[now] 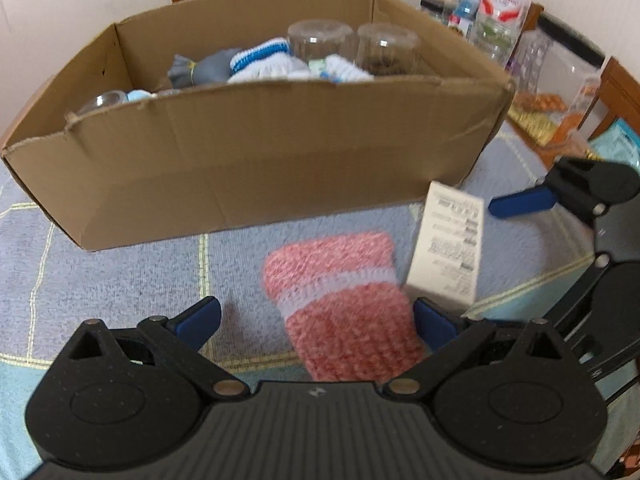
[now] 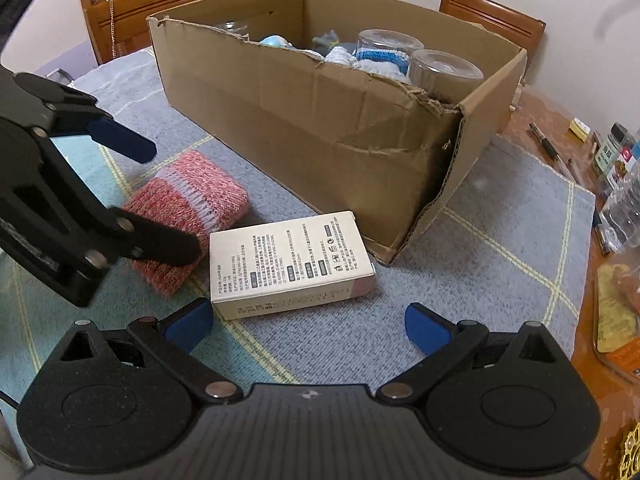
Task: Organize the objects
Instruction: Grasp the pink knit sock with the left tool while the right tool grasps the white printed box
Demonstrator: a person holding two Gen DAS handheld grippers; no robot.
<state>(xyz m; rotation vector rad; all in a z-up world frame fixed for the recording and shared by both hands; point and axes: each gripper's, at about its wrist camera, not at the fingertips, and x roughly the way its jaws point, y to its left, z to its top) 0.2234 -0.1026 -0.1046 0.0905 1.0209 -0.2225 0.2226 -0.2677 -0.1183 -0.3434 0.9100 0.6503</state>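
A pink knitted sock roll (image 1: 344,304) with a white band lies on the blue-grey cloth; it also shows in the right wrist view (image 2: 192,204). My left gripper (image 1: 316,322) is open with the roll between its blue fingertips. A cream printed box (image 2: 290,262) lies flat beside the roll, also in the left wrist view (image 1: 448,240). My right gripper (image 2: 308,326) is open and empty just short of the box. A cardboard box (image 1: 256,160) behind holds socks and upturned glass jars (image 2: 390,46).
Bottles and small jars (image 1: 500,4) crowd the table's far right, with pens (image 2: 550,148) and snack packets (image 2: 618,312) on the bare wood. Wooden chairs (image 2: 492,12) stand behind the table. The checked cloth (image 2: 500,240) covers the work area.
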